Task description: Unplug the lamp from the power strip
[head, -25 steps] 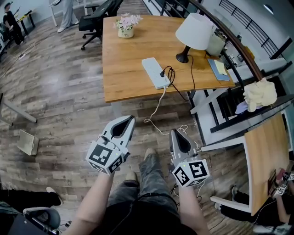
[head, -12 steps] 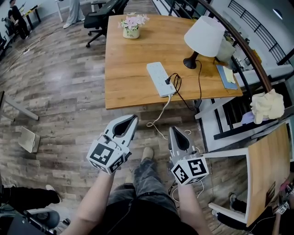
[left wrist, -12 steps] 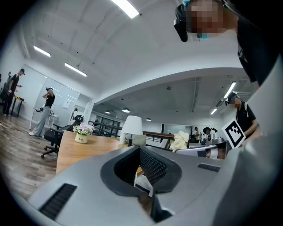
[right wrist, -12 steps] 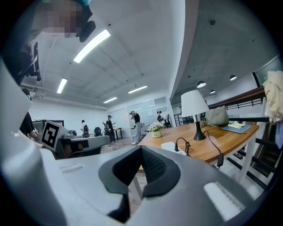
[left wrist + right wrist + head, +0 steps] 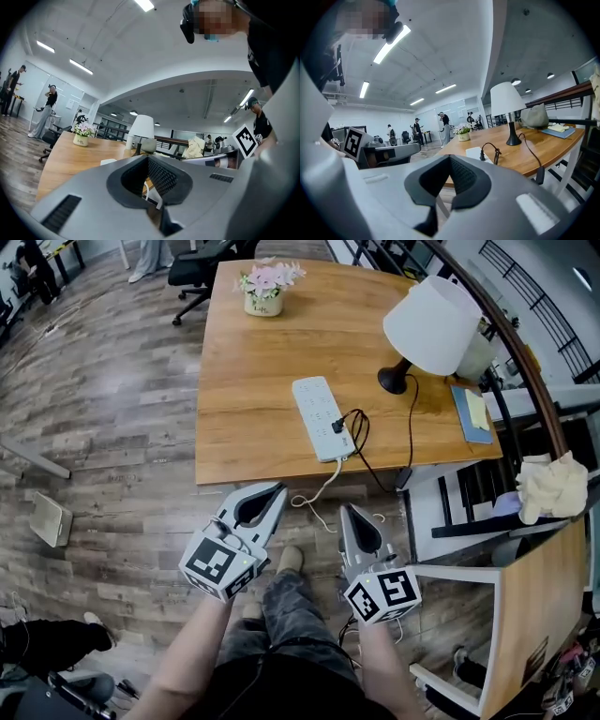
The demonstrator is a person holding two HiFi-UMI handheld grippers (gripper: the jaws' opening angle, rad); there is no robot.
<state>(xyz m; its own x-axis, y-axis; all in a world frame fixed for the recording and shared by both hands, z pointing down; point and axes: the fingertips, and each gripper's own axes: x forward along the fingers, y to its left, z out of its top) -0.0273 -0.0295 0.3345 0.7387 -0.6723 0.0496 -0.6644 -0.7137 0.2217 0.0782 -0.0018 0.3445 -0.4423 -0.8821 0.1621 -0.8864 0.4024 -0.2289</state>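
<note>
The grey left gripper was held closed and empty, short of the wooden table. The black plug was seated in the white rectangular power strip. The grey right gripper was likewise shut on nothing. The white-shaded, black-based lamp was stood farther right.

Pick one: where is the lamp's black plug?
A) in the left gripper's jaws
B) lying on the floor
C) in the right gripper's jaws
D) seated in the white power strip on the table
D: the black plug sits in the power strip on the table, its cord running to the lamp. The left gripper and right gripper are shut, empty and short of the table.
</note>
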